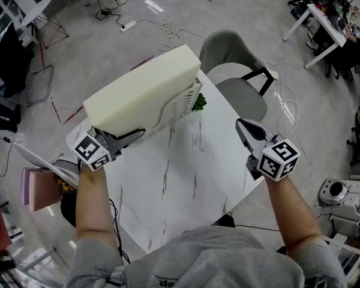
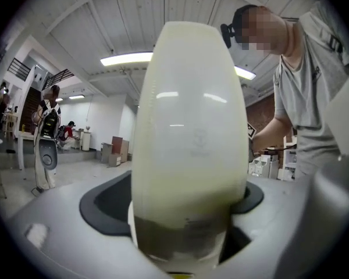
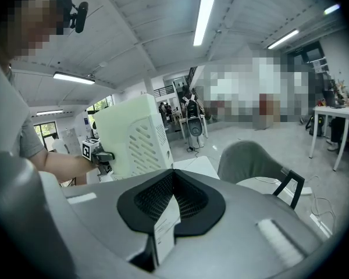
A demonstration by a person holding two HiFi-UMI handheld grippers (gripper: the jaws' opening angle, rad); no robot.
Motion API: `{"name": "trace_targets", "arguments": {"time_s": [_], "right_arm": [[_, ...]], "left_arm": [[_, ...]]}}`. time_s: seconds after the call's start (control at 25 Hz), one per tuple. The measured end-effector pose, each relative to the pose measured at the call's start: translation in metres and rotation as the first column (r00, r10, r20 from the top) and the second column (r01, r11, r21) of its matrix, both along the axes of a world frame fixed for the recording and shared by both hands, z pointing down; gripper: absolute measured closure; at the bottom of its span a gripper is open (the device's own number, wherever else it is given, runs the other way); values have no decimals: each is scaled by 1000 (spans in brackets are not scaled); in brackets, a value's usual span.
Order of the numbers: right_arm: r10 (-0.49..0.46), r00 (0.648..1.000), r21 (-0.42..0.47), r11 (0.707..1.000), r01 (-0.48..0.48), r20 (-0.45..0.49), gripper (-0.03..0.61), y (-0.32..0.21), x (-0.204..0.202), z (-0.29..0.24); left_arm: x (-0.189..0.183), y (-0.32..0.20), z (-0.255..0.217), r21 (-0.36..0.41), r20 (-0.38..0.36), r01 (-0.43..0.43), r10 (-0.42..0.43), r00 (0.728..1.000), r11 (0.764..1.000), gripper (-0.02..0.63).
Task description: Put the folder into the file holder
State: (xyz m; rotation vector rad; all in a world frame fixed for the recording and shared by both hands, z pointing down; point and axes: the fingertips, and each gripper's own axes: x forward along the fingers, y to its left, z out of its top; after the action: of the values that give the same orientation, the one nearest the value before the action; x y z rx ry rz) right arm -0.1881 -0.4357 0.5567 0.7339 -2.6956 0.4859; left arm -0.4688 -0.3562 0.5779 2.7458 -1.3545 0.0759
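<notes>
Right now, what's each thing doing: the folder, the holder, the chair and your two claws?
folder: standing inside the file holder.
file holder: upright on the table, filled by the folder.
left claw: open, with the folder's end between its jaws.
right claw: shut, empty.
chair: empty, beside the table.

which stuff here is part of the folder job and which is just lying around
Job: folder, file holder, left gripper with jaws around the folder's end, right gripper empty.
Lying about: grey chair, small green plant, pink object, power strip.
</notes>
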Motion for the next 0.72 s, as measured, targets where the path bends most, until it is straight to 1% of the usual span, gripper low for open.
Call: {"name": "trace_targets", "arguments": {"time_s": [0.16, 0.32, 0.44, 0.52, 0.6, 0.72], "right_arm": [[-1, 1000, 10, 1000, 1, -5, 575, 2, 3, -5], [0, 1000, 20, 1000, 0, -7, 575, 3, 7, -11], [-1, 1000, 30, 1000, 1, -7, 575, 6, 10, -16], [-2, 1000, 34, 999, 2, -5, 575, 8, 13, -20], [-3, 1000, 41, 999, 4, -5, 575, 12, 17, -24], [-8, 1000, 51, 999, 8, -3, 575, 16, 24, -29]], "left_arm": [[-11, 3, -6, -11, -66, 76, -77, 995, 997, 82], [-21, 13, -6, -36, -108, 162, -165, 980, 986, 74], [-26, 29, -2, -61, -112, 217, -223, 968, 974, 74], [-31, 43, 1, -85, -106, 263, -271, 957, 961, 75], [-34, 58, 5, -113, -96, 313, -324, 941, 943, 75], [-39, 81, 12, -168, -50, 396, -409, 911, 903, 77]]}}
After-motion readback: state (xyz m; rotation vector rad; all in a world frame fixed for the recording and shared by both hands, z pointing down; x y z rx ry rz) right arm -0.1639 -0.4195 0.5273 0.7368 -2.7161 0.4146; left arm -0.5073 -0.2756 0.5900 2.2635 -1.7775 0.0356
